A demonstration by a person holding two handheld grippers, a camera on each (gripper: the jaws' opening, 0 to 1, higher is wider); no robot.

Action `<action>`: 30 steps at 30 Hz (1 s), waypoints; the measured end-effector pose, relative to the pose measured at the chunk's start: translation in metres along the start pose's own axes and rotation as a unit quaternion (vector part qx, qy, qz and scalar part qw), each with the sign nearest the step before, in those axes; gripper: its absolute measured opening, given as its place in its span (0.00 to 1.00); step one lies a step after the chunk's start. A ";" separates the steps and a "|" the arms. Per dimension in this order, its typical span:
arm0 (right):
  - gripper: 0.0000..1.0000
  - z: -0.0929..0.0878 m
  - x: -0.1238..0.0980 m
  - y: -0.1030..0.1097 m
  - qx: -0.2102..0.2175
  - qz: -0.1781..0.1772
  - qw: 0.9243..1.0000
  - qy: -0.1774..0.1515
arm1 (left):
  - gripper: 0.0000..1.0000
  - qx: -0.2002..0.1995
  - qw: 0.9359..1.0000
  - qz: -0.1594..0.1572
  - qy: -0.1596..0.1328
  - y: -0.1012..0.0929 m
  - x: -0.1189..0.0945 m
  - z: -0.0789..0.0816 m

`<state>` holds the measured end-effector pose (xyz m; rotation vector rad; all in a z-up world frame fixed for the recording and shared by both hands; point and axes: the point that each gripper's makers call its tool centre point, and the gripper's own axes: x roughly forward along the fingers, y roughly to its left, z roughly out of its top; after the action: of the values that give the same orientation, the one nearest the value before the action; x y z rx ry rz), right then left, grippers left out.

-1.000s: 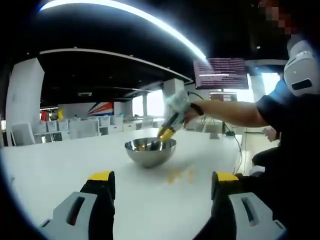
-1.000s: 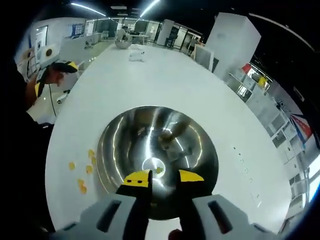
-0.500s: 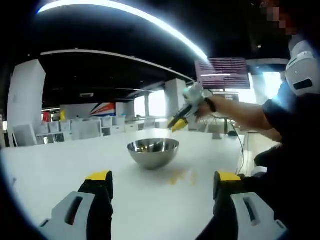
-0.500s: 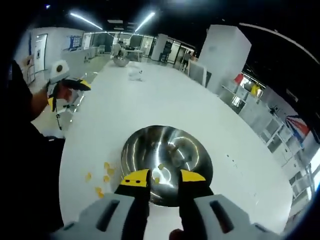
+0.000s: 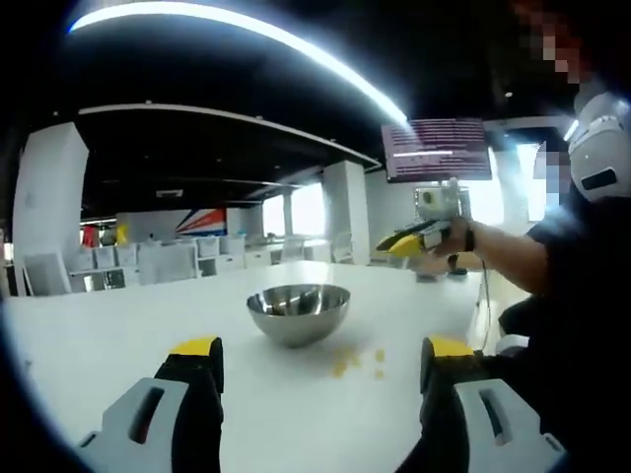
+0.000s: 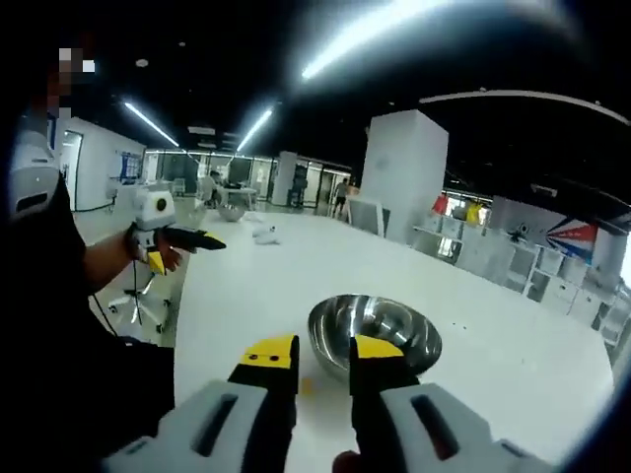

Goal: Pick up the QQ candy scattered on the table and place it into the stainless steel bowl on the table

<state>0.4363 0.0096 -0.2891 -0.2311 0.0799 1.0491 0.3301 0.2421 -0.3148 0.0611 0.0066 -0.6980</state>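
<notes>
The stainless steel bowl [image 5: 298, 313] stands on the white table [image 5: 99, 345], and several yellow QQ candies [image 5: 347, 363] lie just right of it. My left gripper [image 5: 323, 347] hovers low over the near table, open wide with nothing between its jaws. My right gripper [image 5: 412, 237] is in a hand, in the air right of the bowl. In the right gripper view the bowl [image 6: 375, 331] sits past my right gripper [image 6: 325, 351], whose jaws stand a narrow gap apart and hold nothing. One candy [image 6: 308, 386] shows below them. The left gripper [image 6: 183, 248] is at the left.
A person's dark-sleeved body [image 6: 59, 325] fills the left of the right gripper view. Far down the table [image 6: 513, 365] lie a white object [image 6: 262, 233] and another bowl [image 6: 232, 212]. White chairs [image 5: 163, 254] and shelves line the room; a screen [image 5: 436, 150] hangs overhead.
My right gripper has risen from over the bowl and drawn back toward the person, level now. Its jaw gap is unchanged. The left gripper has barely moved.
</notes>
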 end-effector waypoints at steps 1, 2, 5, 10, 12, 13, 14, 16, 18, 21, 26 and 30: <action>0.22 -0.001 -0.005 0.002 0.009 -0.007 1.000 -0.011 | 0.83 0.001 1.000 -0.001 0.000 -0.001 0.000 0.001; 0.22 -0.001 -0.009 0.002 0.017 -0.011 1.000 -0.021 | 0.83 0.001 1.000 -0.002 0.000 -0.002 0.001 0.001; 0.22 -0.001 -0.027 0.011 0.044 -0.026 0.997 -0.062 | 0.83 0.002 1.000 -0.005 0.000 -0.005 0.002 0.002; 0.21 0.000 -0.051 0.025 0.094 -0.039 0.986 -0.128 | 0.83 0.002 1.000 -0.011 -0.004 -0.009 0.004 0.005; 0.20 -0.001 -0.055 0.030 0.095 -0.041 0.985 -0.136 | 0.83 0.002 1.000 -0.012 -0.006 -0.011 0.005 0.006; 0.20 -0.002 -0.056 0.031 0.096 -0.042 0.985 -0.137 | 0.83 0.001 1.000 -0.013 -0.005 -0.011 0.006 0.006; 0.20 -0.002 -0.056 0.031 0.094 -0.042 0.985 -0.136 | 0.82 0.002 1.000 -0.015 -0.004 -0.012 0.006 0.006; 0.20 -0.009 -0.055 0.032 0.068 -0.051 0.990 -0.111 | 0.81 0.007 1.000 -0.017 -0.001 -0.014 0.007 0.007; 0.20 -0.012 -0.053 0.034 0.063 -0.052 0.992 -0.101 | 0.81 0.008 1.000 -0.018 -0.003 -0.015 0.006 0.009; 0.21 -0.014 -0.051 0.037 0.054 -0.053 0.993 -0.092 | 0.80 0.008 1.000 -0.019 -0.005 -0.016 0.006 0.009; 0.21 -0.021 -0.044 0.041 0.032 -0.055 0.996 -0.065 | 0.80 0.005 1.000 -0.017 -0.002 -0.014 0.006 0.006; 0.21 -0.031 -0.036 0.044 0.021 -0.058 0.997 -0.041 | 0.80 0.012 1.000 -0.018 0.004 -0.016 0.007 0.004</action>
<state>0.3813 -0.0071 -0.3197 -0.1533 0.0149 0.9389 0.3255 0.2250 -0.3123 0.0859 0.0069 -0.7331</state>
